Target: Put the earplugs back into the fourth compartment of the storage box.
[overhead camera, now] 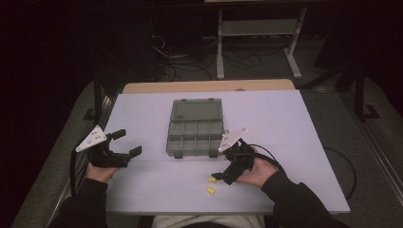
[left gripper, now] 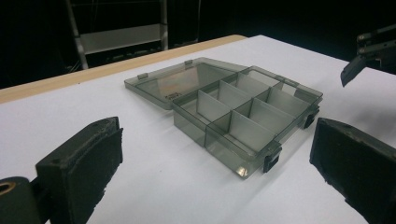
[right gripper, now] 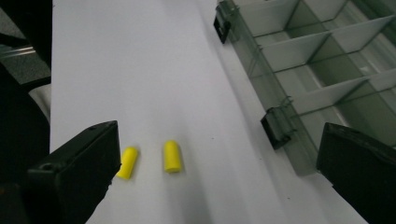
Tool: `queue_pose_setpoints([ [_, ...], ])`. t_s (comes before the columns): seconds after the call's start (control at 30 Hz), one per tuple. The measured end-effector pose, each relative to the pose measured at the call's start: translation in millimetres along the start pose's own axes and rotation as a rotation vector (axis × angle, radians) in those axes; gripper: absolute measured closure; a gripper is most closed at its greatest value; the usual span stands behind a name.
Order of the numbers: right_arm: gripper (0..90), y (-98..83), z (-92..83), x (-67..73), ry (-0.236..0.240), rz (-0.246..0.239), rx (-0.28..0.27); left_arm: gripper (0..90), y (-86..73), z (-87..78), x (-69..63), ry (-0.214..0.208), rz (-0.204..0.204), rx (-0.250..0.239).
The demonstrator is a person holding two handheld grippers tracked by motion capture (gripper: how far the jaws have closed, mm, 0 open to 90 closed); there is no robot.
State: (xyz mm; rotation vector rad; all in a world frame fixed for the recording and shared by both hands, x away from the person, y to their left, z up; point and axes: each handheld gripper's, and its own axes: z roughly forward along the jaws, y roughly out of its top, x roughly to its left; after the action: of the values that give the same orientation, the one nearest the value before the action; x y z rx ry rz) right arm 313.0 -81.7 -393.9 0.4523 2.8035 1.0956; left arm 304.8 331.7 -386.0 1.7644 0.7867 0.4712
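High view shows a white surface carrying a grey translucent compartment box with its lid folded flat open on the far side. The box sits near the centre of the surface, and its divided compartments appear empty. Two yellow cylindrical pieces lie near the front edge: one just beside the right tool, the other slightly nearer the person. The right tool has its jaws spread apart and points down toward the surface, gripping nothing. In the right gripper view the two pieces lie side by side between the open jaws. The left tool rests at the left side, well apart from the box, jaws apart and empty.
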Motion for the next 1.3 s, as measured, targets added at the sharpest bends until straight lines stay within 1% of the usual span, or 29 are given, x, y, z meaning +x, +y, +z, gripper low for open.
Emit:
queue_pose_setpoints([
  [0.13,0.0,1.2,8.0,2.4,0.019,-0.014,0.031,2.2,0.0,0.0,0.2,-0.001,-0.001,0.0],
  [0.17,0.0,1.2,8.0,2.4,0.019,-0.014,0.031,2.2,0.0,0.0,0.2,-0.001,-0.001,0.0],
  [0.2,0.0,2.0,11.8,3.2,0.03,-0.016,0.044,2.2,0.0,0.0,0.2,-0.002,-0.001,0.0],
  [0.4,0.0,5.6,19.9,8.1,0.063,-0.033,0.073,2.2,0.1,0.1,0.4,-0.006,0.0,0.001],
  [0.5,5.8,6.9,24.8,9.9,0.091,-0.045,0.106,2.2,0.1,0.4,0.5,-0.008,0.0,0.002],
  [0.53,6.5,7.0,26.6,10.5,0.094,-0.044,0.119,2.2,0.1,0.5,0.4,-0.008,0.0,0.002],
  [0.6,12.4,7.6,29.6,10.9,0.094,-0.056,0.142,2.2,0.1,0.6,0.4,-0.009,-0.001,0.002],
  [0.63,13.9,7.6,30.6,11.0,0.101,-0.059,0.146,2.2,0.1,0.6,0.3,-0.01,0.0,0.001],
  [0.7,14.8,8.0,33.1,11.3,0.096,-0.06,0.159,2.2,0.1,0.6,0.3,-0.01,0.0,0.001],
  [0.77,18.8,8.2,35.3,12.1,0.095,-0.067,0.178,2.2,0.1,0.6,0.3,-0.01,0.0,0.001],
  [0.8,18.8,8.2,35.3,12.1,0.095,-0.067,0.178,2.2,0.1,0.6,0.3,-0.01,0.0,0.001],
  [0.83,22.2,8.2,36.7,13.4,0.093,-0.068,0.192,2.2,0.1,0.8,0.3,-0.01,0.0,0.001],
  [1.0,31.4,8.3,37.8,14.2,0.099,-0.089,0.208,2.2,0.1,1.0,0.4,-0.01,0.0,0.002],
  [1.03,32.3,8.3,38.1,14.2,0.101,-0.089,0.213,2.2,0.1,1.1,0.4,-0.01,0.0,0.003],
  [1.3,48.6,7.2,40.9,13.9,0.113,-0.088,0.246,2.2,0.1,1.2,0.5,-0.011,0.004,0.005],
])
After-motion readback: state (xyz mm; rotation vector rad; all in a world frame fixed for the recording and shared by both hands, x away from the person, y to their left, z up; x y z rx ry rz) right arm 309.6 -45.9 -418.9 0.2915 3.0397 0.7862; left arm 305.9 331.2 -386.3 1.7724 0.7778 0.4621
